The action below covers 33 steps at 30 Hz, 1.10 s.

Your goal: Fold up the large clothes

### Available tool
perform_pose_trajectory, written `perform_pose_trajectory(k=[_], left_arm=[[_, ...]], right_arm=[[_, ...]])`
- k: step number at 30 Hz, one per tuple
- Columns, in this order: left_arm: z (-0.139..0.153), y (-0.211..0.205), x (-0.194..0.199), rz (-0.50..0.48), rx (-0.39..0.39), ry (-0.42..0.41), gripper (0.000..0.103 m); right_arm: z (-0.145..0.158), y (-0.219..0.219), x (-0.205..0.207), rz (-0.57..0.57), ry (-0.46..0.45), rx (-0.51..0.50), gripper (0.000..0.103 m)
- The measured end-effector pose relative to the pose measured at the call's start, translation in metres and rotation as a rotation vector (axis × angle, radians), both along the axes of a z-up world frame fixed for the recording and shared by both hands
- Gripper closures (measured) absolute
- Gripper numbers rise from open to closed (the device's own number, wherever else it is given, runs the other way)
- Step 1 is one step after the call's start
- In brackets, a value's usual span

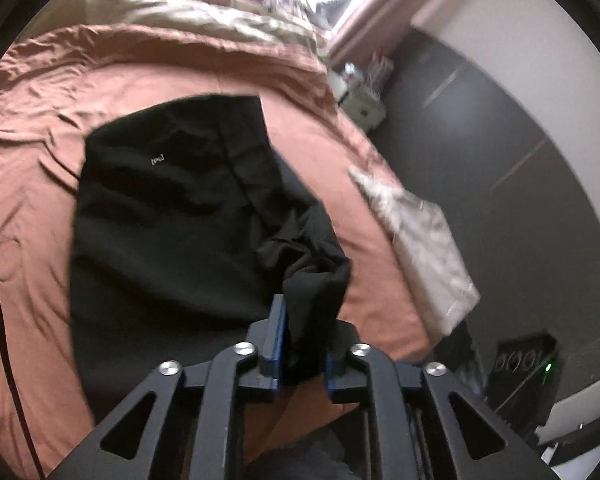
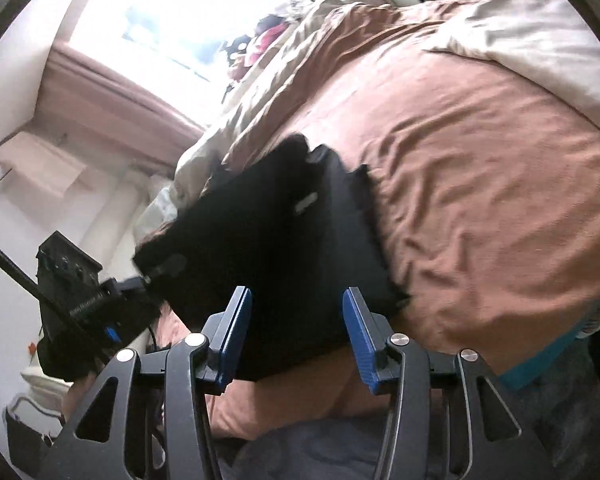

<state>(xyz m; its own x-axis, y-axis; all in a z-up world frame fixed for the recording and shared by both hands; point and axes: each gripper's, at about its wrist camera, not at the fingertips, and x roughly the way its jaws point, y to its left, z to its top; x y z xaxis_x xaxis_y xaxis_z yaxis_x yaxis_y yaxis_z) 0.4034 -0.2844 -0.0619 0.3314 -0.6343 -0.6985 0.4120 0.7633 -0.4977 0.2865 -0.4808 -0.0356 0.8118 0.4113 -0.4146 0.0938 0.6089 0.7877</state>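
On the rust-brown rumpled bedspread (image 1: 60, 128), per the left wrist cam, lies a black fabric garment w/ a small white logo (image 1: 156, 216), mostly flat, its right part bunched up and rising toward the lens. Left gripper (image 1: 305, 344), black w/ blue pads, has that bunched fold betw. its jaws; the fabric fills the narrow gap, so it looks pinched, though the right pad is partly hidden by cloth. A beige pillow (image 1: 424, 248) lies at the bed's right edge, apart from the garment; grey floor beyond it. Right wrist cam: same garment (image 2: 284, 240) lies near the bed's edge on the bedspread (image 2: 480, 168). Right gripper (image 2: 298, 320) has jaws spread wide, no cloth betw. the pads, hovering over the garment's near edge; can't tell if it touches. Left gripper (image 2: 152, 276) shows at left, at the garment's corner.
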Motion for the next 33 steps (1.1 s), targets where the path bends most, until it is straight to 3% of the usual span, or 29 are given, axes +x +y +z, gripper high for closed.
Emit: perform_pose_trajectory(k=[3, 5, 6, 8, 14, 22, 23, 24, 25, 26, 30, 33], left_arm=[[-0.011, -0.018, -0.005, -0.086, -0.026, 0.031, 0.06], [-0.008, -0.019, -0.01, -0.126, -0.081, 0.02, 0.041], [-0.004, -0.016, -0.012, -0.127, -0.099, 0.006, 0.037], [0.002, -0.007, -0.013, -0.109, -0.112, -0.023, 0.024], [-0.006, 0.042, 0.008, 0.043, -0.023, -0.036, 0.023], [-0.066, 0.108, 0.024, 0.239, 0.108, 0.049, 0.023], [-0.075, 0.116, 0.027, 0.254, 0.118, 0.072, 0.023], [-0.084, 0.123, 0.027, 0.266, 0.127, 0.096, 0.023], [-0.094, 0.127, 0.027, 0.273, 0.134, 0.119, 0.023], [-0.1, 0.128, 0.027, 0.275, 0.135, 0.134, 0.023], [-0.117, 0.123, 0.021, 0.252, 0.118, 0.161, 0.023], [-0.114, 0.109, 0.019, 0.209, 0.106, 0.148, 0.037]], right_arm=[[-0.014, -0.008, 0.002, 0.001, 0.016, 0.034, 0.057], [-0.018, -0.01, 0.005, 0.005, 0.012, 0.057, 0.044], [-0.015, 0.001, 0.005, 0.004, 0.006, 0.056, 0.03], [-0.014, 0.006, 0.007, 0.001, -0.014, 0.056, 0.026], [-0.016, 0.023, 0.052, 0.084, 0.026, -0.016, 0.026], [-0.007, 0.055, 0.103, 0.147, 0.087, -0.131, 0.027], [-0.01, 0.057, 0.108, 0.146, 0.095, -0.151, 0.032], [-0.01, 0.058, 0.109, 0.153, 0.095, -0.159, 0.059], [-0.015, 0.058, 0.112, 0.17, 0.099, -0.147, 0.074], [-0.017, 0.06, 0.112, 0.174, 0.101, -0.134, 0.082], [-0.029, 0.052, 0.098, 0.148, 0.074, -0.132, 0.089], [-0.046, 0.047, 0.088, 0.145, 0.086, -0.116, 0.091]])
